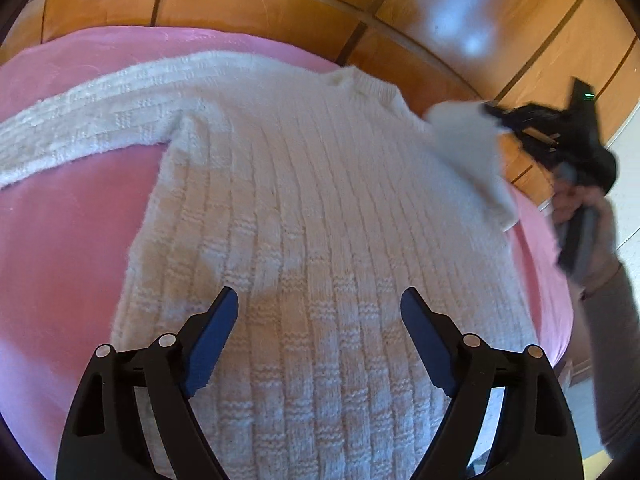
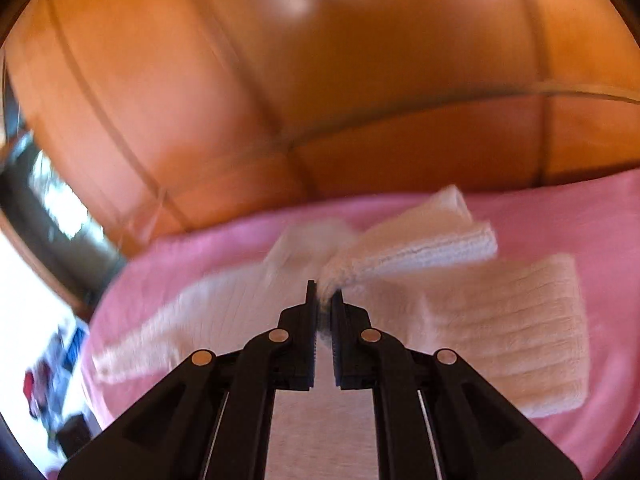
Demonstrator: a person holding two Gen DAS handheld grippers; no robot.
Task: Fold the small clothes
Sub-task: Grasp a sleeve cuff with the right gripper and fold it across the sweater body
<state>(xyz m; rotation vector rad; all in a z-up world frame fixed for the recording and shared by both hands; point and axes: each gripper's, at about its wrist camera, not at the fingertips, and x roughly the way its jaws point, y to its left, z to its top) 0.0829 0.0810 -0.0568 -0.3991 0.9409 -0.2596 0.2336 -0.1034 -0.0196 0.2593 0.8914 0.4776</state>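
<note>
A white knitted sweater [image 1: 312,208] lies flat on a pink blanket [image 1: 68,248], collar at the far side, one sleeve stretched out to the left. My left gripper [image 1: 320,312] is open and empty just above the sweater's lower body. My right gripper [image 1: 492,112] is at the sweater's right side, shut on the right sleeve [image 1: 460,136] and lifting it off the blanket. In the right wrist view, the right gripper [image 2: 325,294] pinches the bunched sleeve cuff [image 2: 404,248], and the sweater body [image 2: 512,328] lies below; this view is blurred.
The pink blanket [image 2: 560,216] covers the bed. A glossy wooden headboard or wardrobe wall [image 1: 280,4] rises behind it and shows in the right wrist view [image 2: 320,80]. The person's hand and grey sleeve [image 1: 612,320] are at the right. Blurred clutter [image 2: 48,380] lies left of the bed.
</note>
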